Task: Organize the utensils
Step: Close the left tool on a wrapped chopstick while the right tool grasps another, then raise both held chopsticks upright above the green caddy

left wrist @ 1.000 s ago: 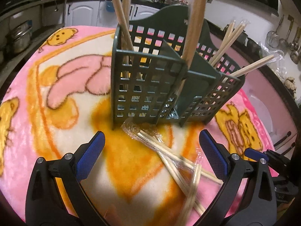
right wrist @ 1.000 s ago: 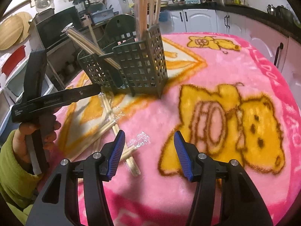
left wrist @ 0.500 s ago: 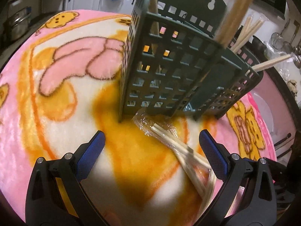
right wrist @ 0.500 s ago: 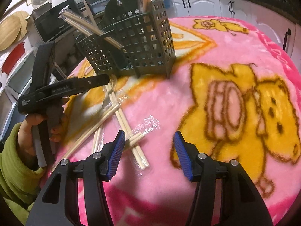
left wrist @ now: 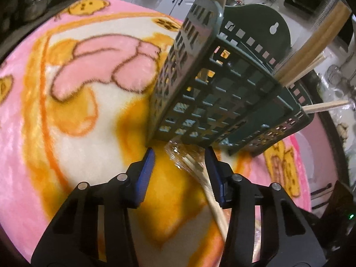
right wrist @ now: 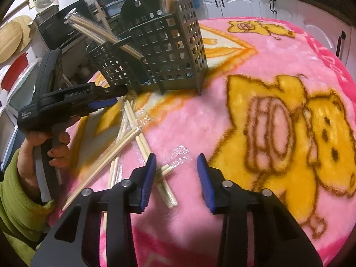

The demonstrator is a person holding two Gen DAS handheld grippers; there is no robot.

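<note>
several chopsticks (right wrist: pixel 101 32) stand in, apparently, two caddy (right wrist: pixel 164 53) compartments.

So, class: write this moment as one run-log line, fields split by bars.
left gripper: closing around wrapped chopsticks, not clamped | right gripper: closing, empty | loose chopsticks: on blanket | rack: upright

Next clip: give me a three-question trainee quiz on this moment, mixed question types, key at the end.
1. True or false: the left gripper is empty, far from any chopsticks.
2. Which lies between the left gripper's jaws? A) a spoon B) the wrapped chopsticks C) a fork
3. Fill in: the loose chopstick pile lies on the pink ____.

Key
1. False: its jaws have just been closing around a wrapped pair in front of the green utensil caddy.
2. B
3. blanket; the right gripper hovers over it, nothing between its pads.
</note>
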